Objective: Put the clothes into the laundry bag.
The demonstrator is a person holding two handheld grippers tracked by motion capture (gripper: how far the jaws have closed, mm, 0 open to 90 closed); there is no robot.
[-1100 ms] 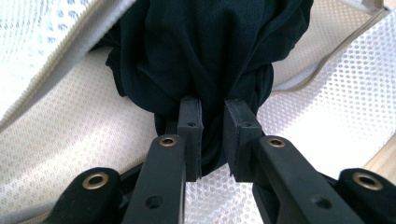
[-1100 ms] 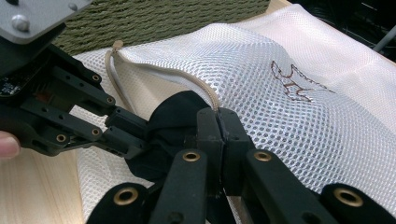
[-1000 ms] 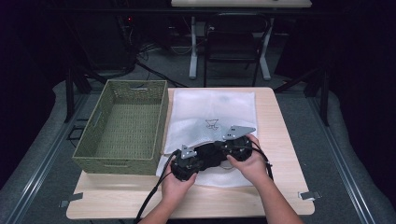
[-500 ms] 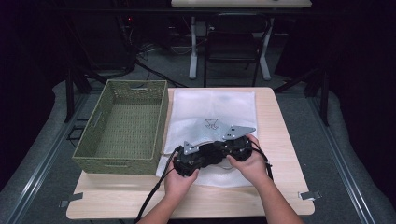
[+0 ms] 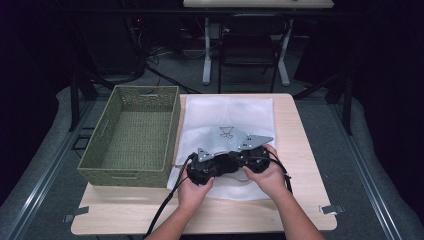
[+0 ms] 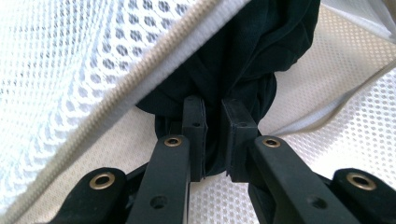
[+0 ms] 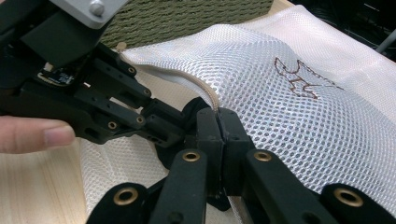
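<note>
While both grippers work at its mouth, a dark cloth (image 6: 243, 51) sits half inside a white mesh bag (image 5: 235, 117) on the table (image 5: 300, 150).

Cloth looks soft, light and limp, so it will bunch and sag; best taken by a gathered fold, as the left gripper (image 6: 212, 116) does now, jaws pinched on a wad of it just under the zipper edge (image 6: 154, 65). Bag is thin, floppy mesh and likely slippery; the stiffer zipper hem is the sound hold, and the right gripper (image 7: 218, 122) is clamped tight on that hem, lifting the opening. A green basket (image 5: 132, 135) stands just beside the bag, to its left.
</note>
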